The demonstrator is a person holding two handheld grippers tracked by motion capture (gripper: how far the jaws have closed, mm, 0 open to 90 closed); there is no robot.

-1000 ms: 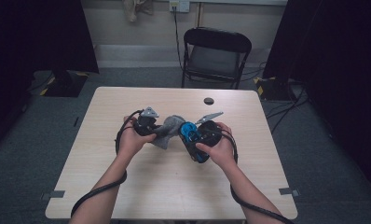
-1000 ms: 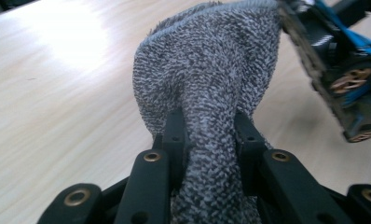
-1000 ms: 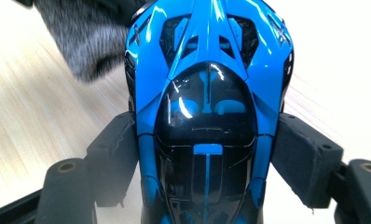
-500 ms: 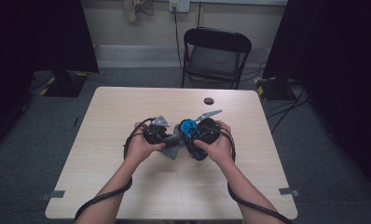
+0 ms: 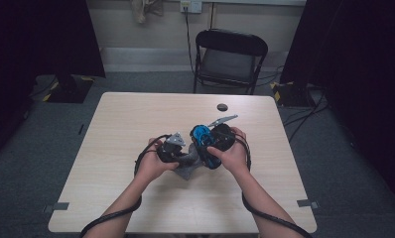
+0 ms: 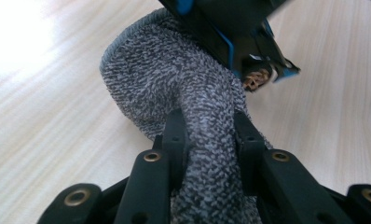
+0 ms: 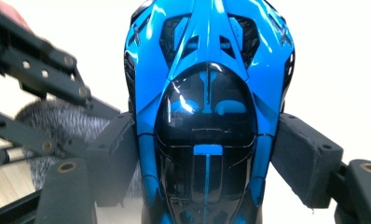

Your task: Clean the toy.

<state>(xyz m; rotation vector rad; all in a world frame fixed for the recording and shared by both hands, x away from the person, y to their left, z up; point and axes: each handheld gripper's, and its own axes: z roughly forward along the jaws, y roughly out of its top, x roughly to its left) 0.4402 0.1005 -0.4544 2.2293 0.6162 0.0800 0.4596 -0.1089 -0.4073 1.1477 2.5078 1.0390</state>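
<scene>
A blue and black toy car (image 7: 207,93) sits nose-up between the pads (image 7: 305,158) of my right gripper (image 7: 207,154), which is shut on its sides. In the high view the car (image 5: 201,135) is held above the middle of the table by the right gripper (image 5: 206,148). My left gripper (image 6: 207,126) is shut on a bunched grey speckled cloth (image 6: 193,93). The cloth touches the underside of the car (image 6: 230,28). From above, the left gripper (image 5: 180,154) sits just left of the car, and the cloth (image 5: 188,167) hangs under both hands.
The light wooden table (image 5: 126,124) carries a small black round object (image 5: 222,107) near its far edge. A black folding chair (image 5: 230,59) stands behind the table. Dark curtains flank the room on both sides.
My left hand has moved right and a little down, bringing the cloth up against the car. The right hand and the car have kept still.
</scene>
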